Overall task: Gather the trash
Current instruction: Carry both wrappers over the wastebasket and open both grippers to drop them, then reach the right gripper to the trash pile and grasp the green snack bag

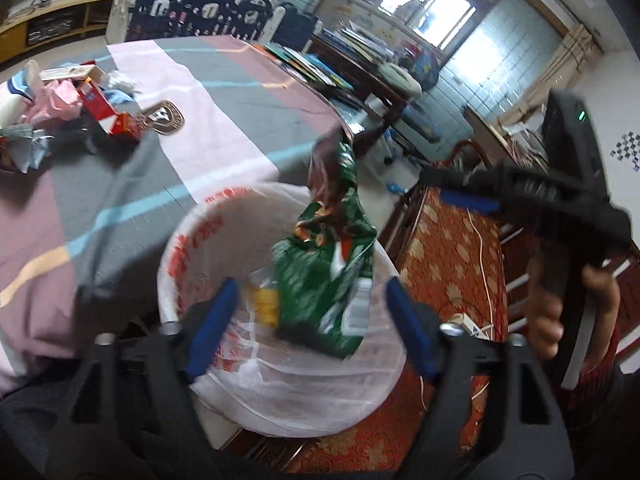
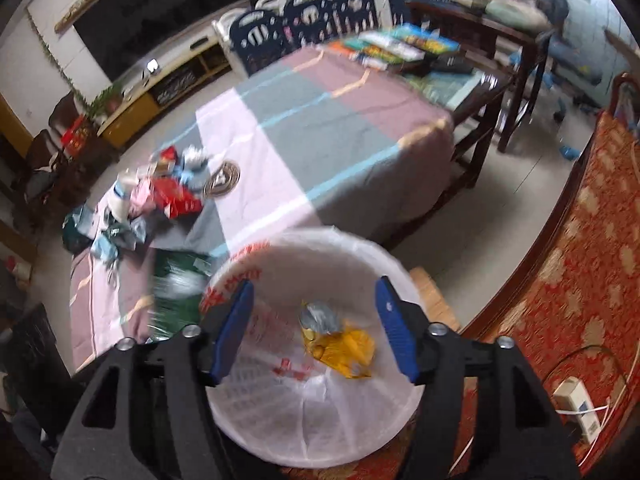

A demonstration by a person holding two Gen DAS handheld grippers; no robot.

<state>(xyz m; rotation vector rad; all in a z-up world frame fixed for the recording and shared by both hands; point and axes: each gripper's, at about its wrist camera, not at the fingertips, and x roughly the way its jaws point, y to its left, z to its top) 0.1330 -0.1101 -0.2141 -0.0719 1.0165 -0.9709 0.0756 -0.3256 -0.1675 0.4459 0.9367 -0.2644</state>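
A white-lined trash bin [image 1: 192, 248] stands beside the table; it also shows in the right wrist view [image 2: 304, 420]. My left gripper [image 1: 312, 320] is open above the bin, and a green snack bag [image 1: 328, 264] hangs blurred in the air between its fingers and the bin, not gripped. The bag shows blurred at the bin's left rim in the right wrist view [image 2: 176, 280]. A yellow wrapper [image 2: 340, 344] lies inside the bin. My right gripper [image 2: 316, 324] is open and empty over the bin; it also shows at the right of the left wrist view [image 1: 520, 196].
A pile of trash [image 2: 156, 196] with red boxes and pink and blue wrappers lies on the striped tablecloth [image 2: 320, 128]. Books [image 2: 400, 46] lie at the table's far end. A red patterned seat [image 2: 580, 260] with a power strip [image 2: 576, 404] stands to the right.
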